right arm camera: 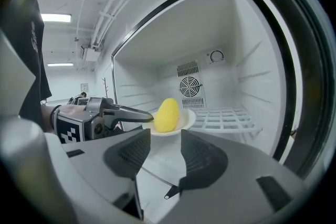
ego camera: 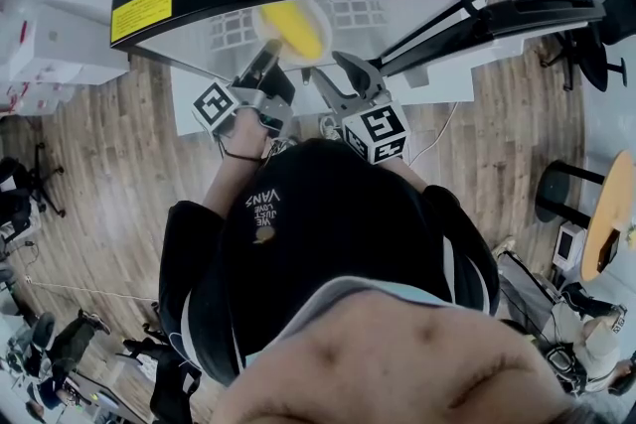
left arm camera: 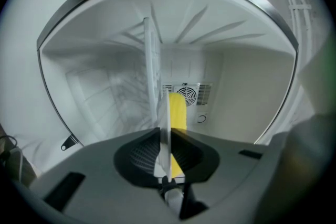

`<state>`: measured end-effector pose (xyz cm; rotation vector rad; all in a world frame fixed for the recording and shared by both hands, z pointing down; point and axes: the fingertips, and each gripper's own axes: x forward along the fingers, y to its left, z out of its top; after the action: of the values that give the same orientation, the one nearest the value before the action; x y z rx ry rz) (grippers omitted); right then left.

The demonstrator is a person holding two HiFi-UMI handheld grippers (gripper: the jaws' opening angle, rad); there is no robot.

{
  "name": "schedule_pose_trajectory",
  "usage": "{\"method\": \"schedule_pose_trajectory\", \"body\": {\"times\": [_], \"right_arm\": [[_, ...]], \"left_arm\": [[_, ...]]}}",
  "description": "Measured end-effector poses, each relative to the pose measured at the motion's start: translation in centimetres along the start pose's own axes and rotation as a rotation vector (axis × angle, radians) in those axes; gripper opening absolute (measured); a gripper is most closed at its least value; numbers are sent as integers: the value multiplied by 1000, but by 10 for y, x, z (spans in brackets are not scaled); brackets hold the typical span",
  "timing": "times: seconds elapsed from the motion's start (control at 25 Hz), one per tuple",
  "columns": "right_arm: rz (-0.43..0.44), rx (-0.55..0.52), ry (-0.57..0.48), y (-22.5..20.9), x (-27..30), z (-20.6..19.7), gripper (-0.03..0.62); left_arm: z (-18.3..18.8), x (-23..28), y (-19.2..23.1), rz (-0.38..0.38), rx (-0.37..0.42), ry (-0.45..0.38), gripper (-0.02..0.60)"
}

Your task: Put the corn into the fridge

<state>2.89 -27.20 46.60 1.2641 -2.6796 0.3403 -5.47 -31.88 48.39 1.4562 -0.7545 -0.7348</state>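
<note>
Item: corn (right arm camera: 168, 115) on plate (right arm camera: 186, 122), inside fridge (right arm camera: 247, 60) – placing step, nearly done.
Detail: corn lies on white plate, well inside the open compartment, next to wire shelf (right arm camera: 226, 118); can't tell if plate rests on shelf or hangs just above. left gripper (right arm camera: 146, 116) reaches in level, tongs pinching plate rim, plate edge-on btwn its pads. right gripper (right arm camera: 164, 140) sits at fridge mouth, tipped slightly down, tongs spread wide, nothing btwn them, short of plate. Judged next: set plate flat on shelf, let go of rim, draw both hands out w/o nudging plate; corn is round and could roll if plate tips. Door to close after.
</note>
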Motion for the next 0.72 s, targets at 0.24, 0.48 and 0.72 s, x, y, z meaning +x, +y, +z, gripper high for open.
{"method": "schedule_pose_trajectory", "body": {"times": [0.24,0.48,0.72], "right_arm": [[-5,-27,9,3,3,-2,183],[-31,-58,18,0,4,-3,181],[-49,-84,18,-1,6,-4,181]], "left_arm": [[0,0,2,2,3,-1,37],[0,1,1,-3,-1,-4,38],[-1,0,1,-5,-2,-2,38]]}}
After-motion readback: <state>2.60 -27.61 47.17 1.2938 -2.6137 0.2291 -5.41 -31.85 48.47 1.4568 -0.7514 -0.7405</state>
